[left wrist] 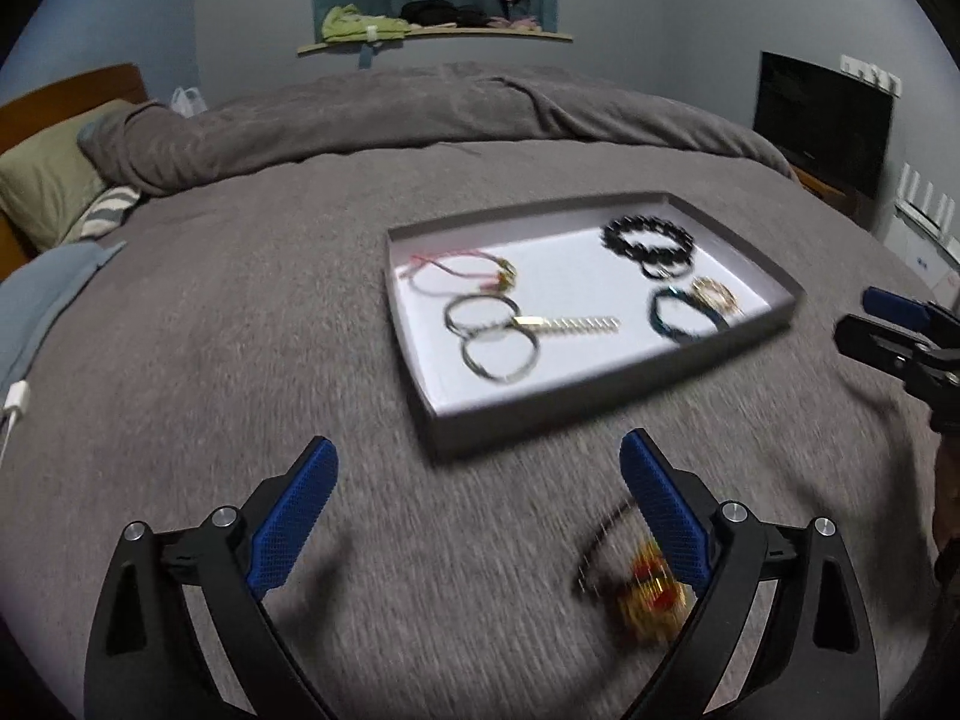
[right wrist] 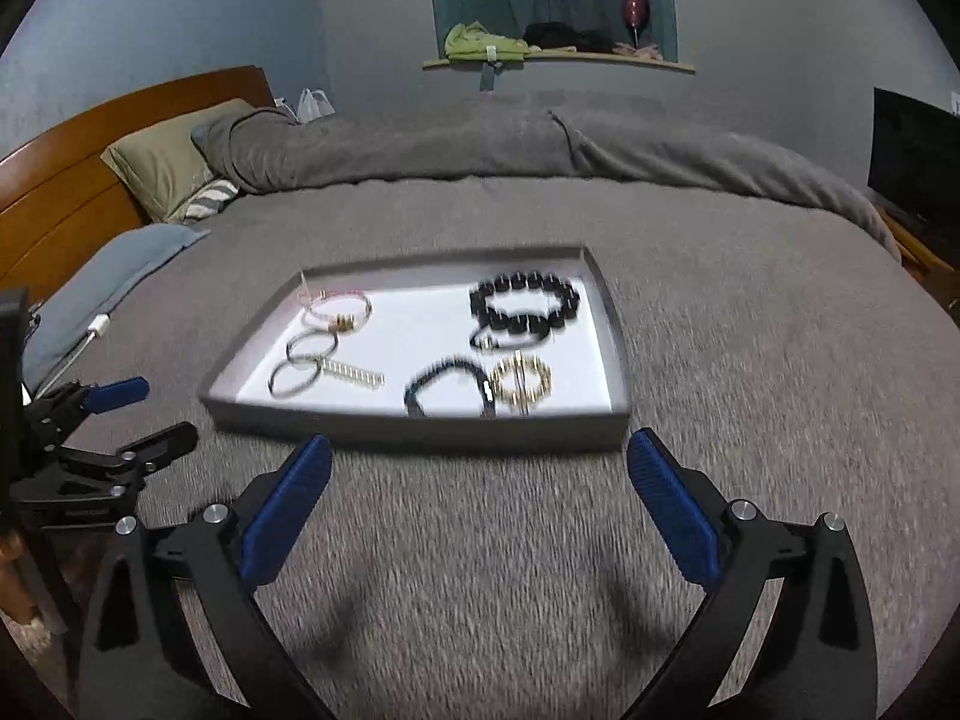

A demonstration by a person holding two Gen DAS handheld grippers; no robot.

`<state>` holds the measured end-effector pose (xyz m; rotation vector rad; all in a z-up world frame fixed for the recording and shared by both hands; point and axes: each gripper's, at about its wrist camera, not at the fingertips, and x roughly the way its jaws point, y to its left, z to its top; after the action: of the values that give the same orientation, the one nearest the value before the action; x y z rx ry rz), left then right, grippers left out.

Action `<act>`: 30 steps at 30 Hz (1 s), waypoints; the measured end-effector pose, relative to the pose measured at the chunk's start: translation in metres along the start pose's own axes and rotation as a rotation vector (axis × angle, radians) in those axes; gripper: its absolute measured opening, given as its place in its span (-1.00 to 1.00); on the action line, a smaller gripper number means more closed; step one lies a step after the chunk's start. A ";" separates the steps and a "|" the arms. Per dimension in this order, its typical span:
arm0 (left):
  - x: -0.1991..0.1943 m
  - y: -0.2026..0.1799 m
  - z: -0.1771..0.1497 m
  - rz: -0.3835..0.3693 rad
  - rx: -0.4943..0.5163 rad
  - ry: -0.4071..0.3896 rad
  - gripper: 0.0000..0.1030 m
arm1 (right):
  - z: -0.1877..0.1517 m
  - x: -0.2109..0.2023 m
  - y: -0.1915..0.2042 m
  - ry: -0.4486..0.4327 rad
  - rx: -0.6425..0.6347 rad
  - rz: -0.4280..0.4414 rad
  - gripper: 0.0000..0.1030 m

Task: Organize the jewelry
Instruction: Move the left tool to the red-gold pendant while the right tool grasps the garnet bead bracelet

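Left wrist view shows your left gripper (left wrist: 477, 468) spread wide and empty over the grey blanket (left wrist: 240, 360), a blurred gold-and-red bracelet (left wrist: 651, 597) lying at five o'clock beside its right finger. Your right gripper (right wrist: 480, 462) is likewise released, with the shallow grey tray (right wrist: 420, 423) of bracelets at twelve o'clock, black bead bracelet (right wrist: 525, 303) inside.

Grey tray (right wrist: 420, 423), white inside.
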<state>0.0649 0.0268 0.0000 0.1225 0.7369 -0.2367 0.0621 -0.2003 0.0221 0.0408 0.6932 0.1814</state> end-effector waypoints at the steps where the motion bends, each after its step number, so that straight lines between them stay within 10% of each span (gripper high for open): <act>1: -0.003 -0.003 -0.005 0.003 0.015 0.002 0.84 | -0.003 -0.001 0.000 0.005 0.003 -0.002 0.89; 14: -0.022 -0.009 -0.046 -0.043 0.027 0.044 0.84 | -0.031 0.014 0.048 0.084 -0.078 0.071 0.86; 24: -0.019 -0.011 -0.053 -0.088 0.058 0.057 0.84 | -0.025 0.044 0.085 0.196 -0.097 0.210 -0.58; 30: -0.018 -0.015 -0.053 -0.109 0.071 0.057 0.84 | -0.030 0.052 0.092 0.221 -0.120 0.224 -0.89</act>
<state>0.0136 0.0251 -0.0266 0.1570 0.7931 -0.3644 0.0686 -0.1007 -0.0249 -0.0165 0.8973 0.4475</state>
